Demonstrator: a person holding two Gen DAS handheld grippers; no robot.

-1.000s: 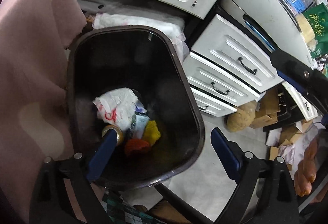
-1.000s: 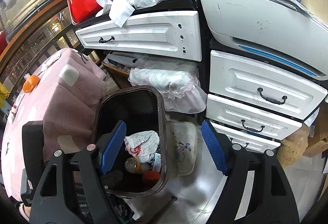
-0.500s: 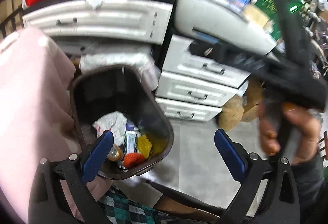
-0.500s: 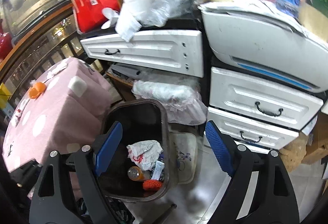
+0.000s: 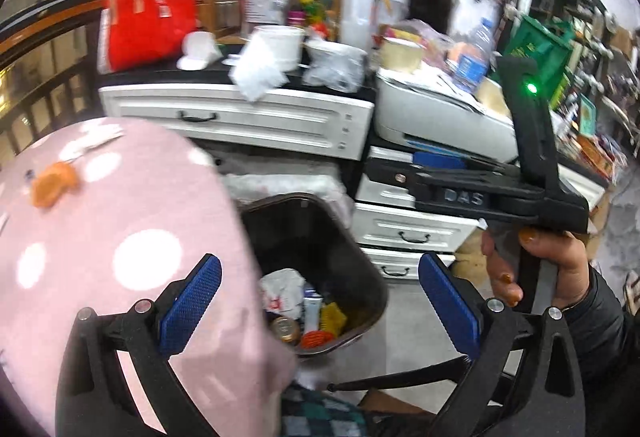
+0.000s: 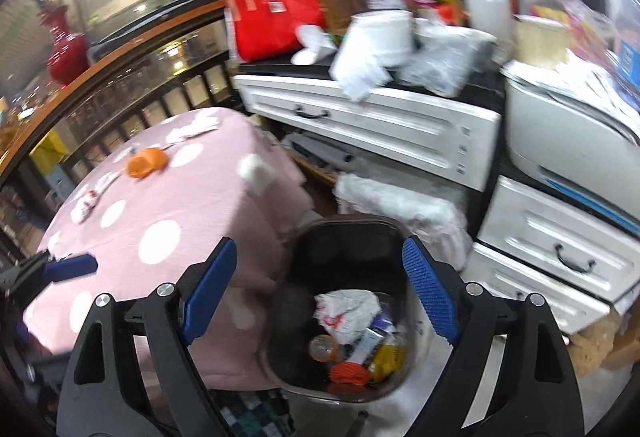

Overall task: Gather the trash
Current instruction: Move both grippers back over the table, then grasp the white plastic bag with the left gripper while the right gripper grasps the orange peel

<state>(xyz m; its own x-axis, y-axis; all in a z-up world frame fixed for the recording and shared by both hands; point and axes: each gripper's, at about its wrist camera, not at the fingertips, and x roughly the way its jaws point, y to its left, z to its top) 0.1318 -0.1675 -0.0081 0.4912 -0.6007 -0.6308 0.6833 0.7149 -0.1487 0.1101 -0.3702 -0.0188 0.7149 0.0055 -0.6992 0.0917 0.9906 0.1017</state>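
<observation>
Below, the dark bin (image 6: 384, 233) holds crumpled white wrapper (image 6: 346, 313) and orange scraps; both grippers' jaws spread, empty

"DAS" raised on right gripper (image 5: 430, 173) body

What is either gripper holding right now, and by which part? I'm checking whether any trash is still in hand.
Nothing. The left gripper and the right gripper are both open and empty.
</observation>
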